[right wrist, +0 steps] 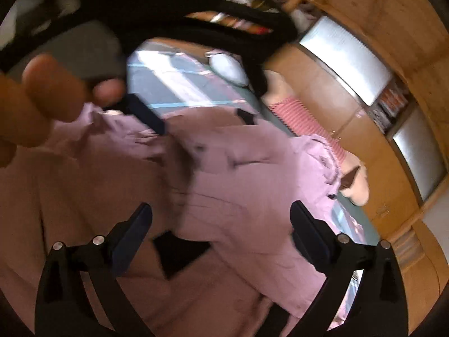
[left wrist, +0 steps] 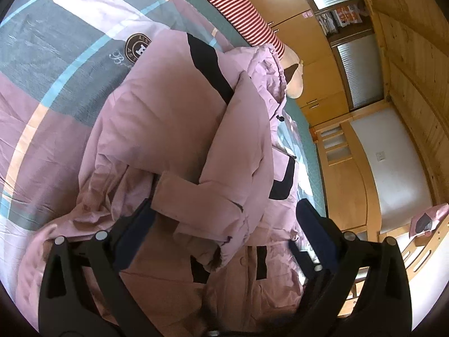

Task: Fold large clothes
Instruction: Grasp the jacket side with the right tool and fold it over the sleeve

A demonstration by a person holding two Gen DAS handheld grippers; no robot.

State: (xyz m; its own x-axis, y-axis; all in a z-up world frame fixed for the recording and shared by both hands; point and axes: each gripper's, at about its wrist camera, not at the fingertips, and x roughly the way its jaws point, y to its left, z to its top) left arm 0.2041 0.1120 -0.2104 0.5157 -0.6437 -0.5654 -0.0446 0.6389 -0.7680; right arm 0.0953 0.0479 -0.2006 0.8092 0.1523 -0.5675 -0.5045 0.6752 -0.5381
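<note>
A large pink padded jacket [left wrist: 174, 129] with black trim lies on a bed, its sleeve [left wrist: 213, 210] folded across the body. My left gripper [left wrist: 224, 219] is open, its fingers either side of the sleeve cuff, just above the jacket. My right gripper [right wrist: 221, 224] is open and empty above the jacket [right wrist: 238, 185]. In the right wrist view the left gripper's finger [right wrist: 148, 115] and the hand holding it [right wrist: 47, 98] show at the upper left, blurred.
The bed has a plaid pink, grey and blue cover [left wrist: 56, 64]. A person's leg in red-striped fabric [left wrist: 247, 16] lies on the bed beyond the jacket. Wooden cabinets [left wrist: 322, 78] and a wooden wall stand to the right of the bed.
</note>
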